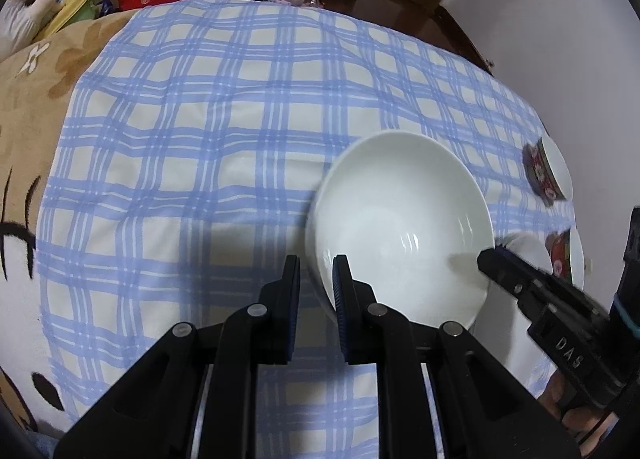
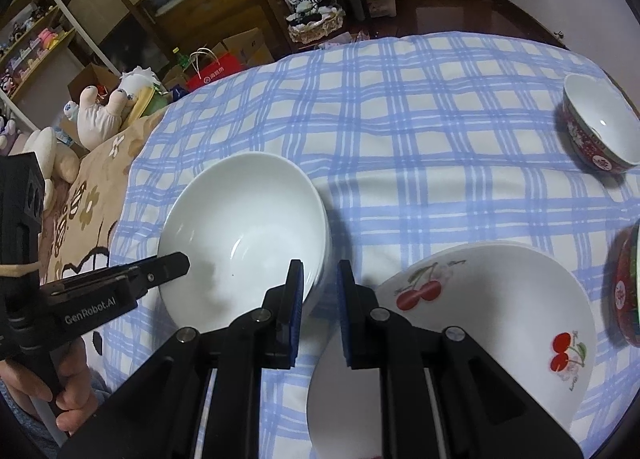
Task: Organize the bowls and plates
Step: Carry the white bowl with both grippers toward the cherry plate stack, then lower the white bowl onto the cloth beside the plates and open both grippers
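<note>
A plain white bowl (image 1: 400,227) (image 2: 244,235) sits on the blue checked cloth (image 1: 200,163). My left gripper (image 1: 317,291) straddles its near-left rim, one finger outside and one inside, with a gap at the rim. My right gripper (image 2: 320,299) straddles the bowl's right rim the same way. Each gripper also shows in the other view: the right gripper's tip (image 1: 496,259) at the bowl's right edge, the left gripper's tip (image 2: 176,261) over its left rim. A white cherry-print plate (image 2: 480,323) lies to the right. Two red-patterned bowls (image 2: 600,127) (image 2: 628,291) stand further right.
The cloth (image 2: 400,119) covers a soft surface with a brown flowered blanket (image 1: 44,71) at its left. Plush toys (image 2: 104,107), a red paper bag (image 2: 216,73) and shelves crowd the floor beyond. The red bowls show at the right edge (image 1: 544,175).
</note>
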Available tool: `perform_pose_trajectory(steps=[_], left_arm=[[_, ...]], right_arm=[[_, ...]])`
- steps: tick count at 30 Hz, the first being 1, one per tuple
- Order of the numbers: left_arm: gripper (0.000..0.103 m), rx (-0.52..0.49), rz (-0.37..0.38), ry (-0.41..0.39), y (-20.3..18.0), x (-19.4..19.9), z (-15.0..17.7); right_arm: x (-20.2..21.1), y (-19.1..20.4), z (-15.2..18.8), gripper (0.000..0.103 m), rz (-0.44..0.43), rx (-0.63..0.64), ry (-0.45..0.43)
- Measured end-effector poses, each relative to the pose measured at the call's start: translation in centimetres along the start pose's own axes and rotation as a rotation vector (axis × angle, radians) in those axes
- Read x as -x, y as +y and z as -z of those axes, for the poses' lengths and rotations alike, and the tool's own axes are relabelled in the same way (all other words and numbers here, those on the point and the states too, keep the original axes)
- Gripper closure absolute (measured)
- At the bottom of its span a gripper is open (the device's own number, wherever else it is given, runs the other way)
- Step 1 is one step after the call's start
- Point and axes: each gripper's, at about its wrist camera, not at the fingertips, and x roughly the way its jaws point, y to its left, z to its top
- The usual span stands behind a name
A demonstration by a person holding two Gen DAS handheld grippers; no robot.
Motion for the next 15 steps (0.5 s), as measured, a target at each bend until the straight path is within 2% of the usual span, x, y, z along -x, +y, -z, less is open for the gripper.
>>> perform_pose_trajectory(steps=[6,10,11,13,15], left_arm=[[0.084,-0.021,-0.003,-0.009,-0.8,1.5,0.5],[0.074,-0.052,-0.021,-0.055,-1.6,3.2,0.6],[0.066,-0.059,-0.030,-0.070,-1.8,3.6,0.6],[0.049,-0.078,-0.045,-0.116,-2.4,4.7,0.6],[0.028,-0.108,-0.054,-0.150,-3.2,5.5,0.5]], right_arm=[[2.6,-0.6,0.0,0.086,0.033,0.018,-0.047],[5.0,-1.7,0.0,0.086,0.052,0.012,-0.078],[5.6,-2.1,0.1,0.083,0.061,0.010,-0.086],[6.9,-3.0,0.1,0.070,0.081,0.005,-0.102],[8.1,-3.8,0.2,0.048,0.105,-0.001,-0.126]])
